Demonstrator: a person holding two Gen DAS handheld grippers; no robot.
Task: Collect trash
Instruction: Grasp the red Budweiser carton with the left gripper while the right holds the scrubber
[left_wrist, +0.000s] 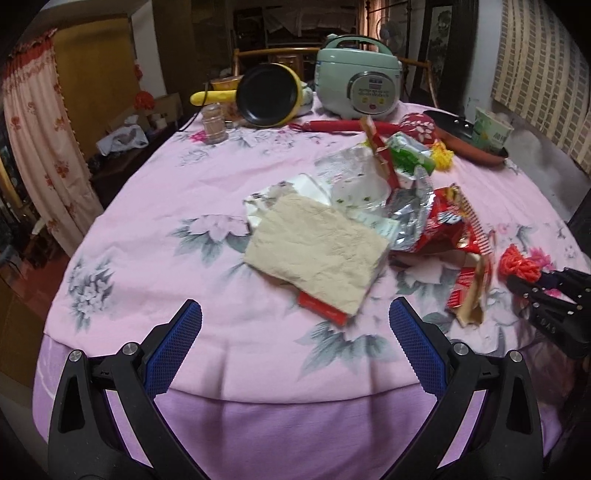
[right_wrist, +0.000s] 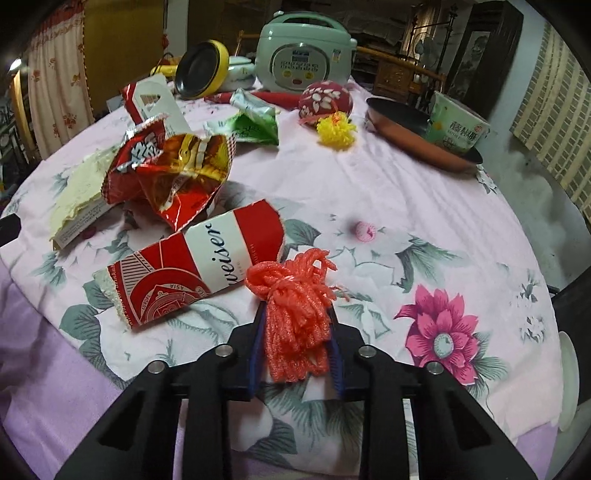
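My right gripper is shut on an orange-red yarn tassel just above the floral tablecloth; it also shows at the right edge of the left wrist view. My left gripper is open and empty near the table's front edge. Ahead of it lies a trash pile: a beige paper sheet, a foil wrapper, a red snack bag, a green packet and a torn red beer carton.
At the back stand a green rice cooker, a yellow pan, a red patterned ball, a yellow pompom, a copper pan holding a noodle cup, and a small pink ball.
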